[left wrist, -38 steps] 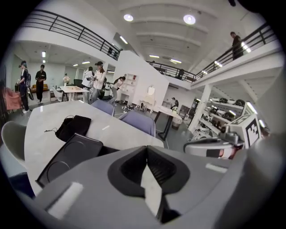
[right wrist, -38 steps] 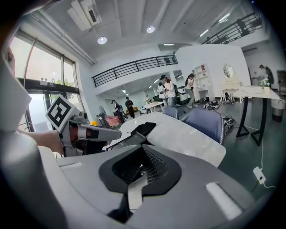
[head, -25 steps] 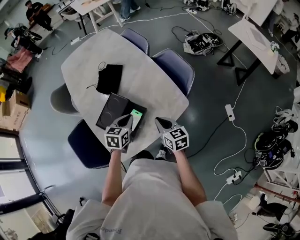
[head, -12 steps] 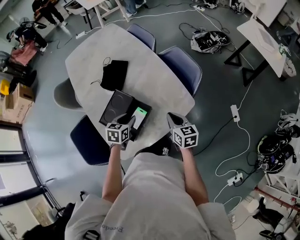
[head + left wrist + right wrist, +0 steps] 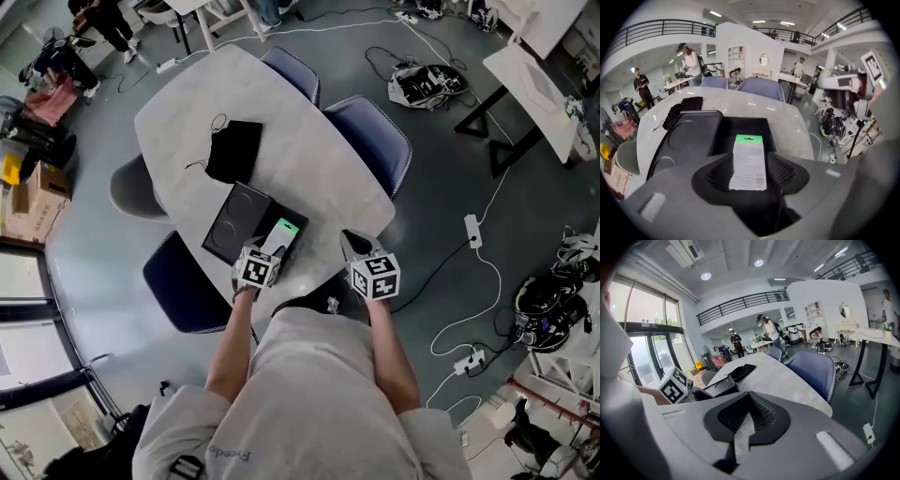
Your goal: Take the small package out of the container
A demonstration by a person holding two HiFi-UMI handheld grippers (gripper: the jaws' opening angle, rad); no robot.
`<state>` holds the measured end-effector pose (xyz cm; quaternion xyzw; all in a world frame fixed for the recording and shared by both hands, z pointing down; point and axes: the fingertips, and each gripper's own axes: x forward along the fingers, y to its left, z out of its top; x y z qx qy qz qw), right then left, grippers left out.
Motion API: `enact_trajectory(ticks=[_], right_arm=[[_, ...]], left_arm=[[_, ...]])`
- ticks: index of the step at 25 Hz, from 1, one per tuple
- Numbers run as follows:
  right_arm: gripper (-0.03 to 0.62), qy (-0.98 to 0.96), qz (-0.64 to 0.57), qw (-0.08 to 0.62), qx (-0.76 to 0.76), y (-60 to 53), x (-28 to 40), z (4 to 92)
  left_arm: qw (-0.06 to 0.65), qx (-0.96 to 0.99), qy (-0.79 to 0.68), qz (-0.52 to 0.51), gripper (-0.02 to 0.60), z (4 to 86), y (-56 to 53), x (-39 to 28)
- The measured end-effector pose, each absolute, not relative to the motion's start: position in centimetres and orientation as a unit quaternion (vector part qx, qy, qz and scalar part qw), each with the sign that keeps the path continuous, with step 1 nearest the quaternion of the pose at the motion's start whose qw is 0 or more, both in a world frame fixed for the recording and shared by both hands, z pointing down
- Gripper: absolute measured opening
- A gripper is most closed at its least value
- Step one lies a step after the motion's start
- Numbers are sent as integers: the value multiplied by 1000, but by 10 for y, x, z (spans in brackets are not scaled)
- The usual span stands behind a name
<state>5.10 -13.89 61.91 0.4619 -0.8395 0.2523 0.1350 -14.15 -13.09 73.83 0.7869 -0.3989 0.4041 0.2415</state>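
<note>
Small package [image 5: 748, 159], white w/ a green top strip, lies flat in the open black container [image 5: 740, 124], directly ahead of and below the left gripper [image 5: 749, 171], framed lengthwise btwn its two jaws. Those jaws have just been opening and stand spread, one ribbed pad on each side of the package's near end. The pads sit close to its long edges, w/ no squeeze visible. Container rests on a pale rounded table [image 5: 787, 117], near the edge closest to the person. Just beside the container, on the left gripper's left, is a flat black panel [image 5: 689, 136] w/ round outlines pressed into it. Farther ahead and to the left, a black pouch [image 5: 684, 105] w/ a thin cord lies on the tabletop, apart from the container. Right gripper [image 5: 749, 401] hangs off to the left gripper's right, by the table edge and pointing across it, jaws pressed together w/ nothing btwn them. Two blue chairs [image 5: 761, 88] stand at the table's far side, beyond both grippers.
</note>
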Motion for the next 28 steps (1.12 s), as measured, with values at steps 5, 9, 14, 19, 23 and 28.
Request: enact_trajectory(ticks=[5, 9, 14, 19, 23, 28], right_arm=[[2, -832, 248, 132, 477, -140, 64, 619], [2, -827, 255, 133, 484, -139, 74, 622], [2, -825, 258, 133, 485, -138, 76, 626], [2, -824, 260, 137, 484, -139, 75, 630], [2, -821, 261, 137, 489, -140, 78, 633], [2, -820, 260, 140, 491, -140, 79, 633]], left_arm=[[245, 780, -411, 403, 278, 748, -135, -137], [241, 780, -402, 415, 301, 755, -139, -138], [254, 780, -382, 426, 312, 762, -139, -137], [265, 773, -368, 443, 336, 768, -136, -135], [251, 772, -375, 449, 336, 772, -143, -131], [251, 763, -384, 456, 336, 780, -146, -133]])
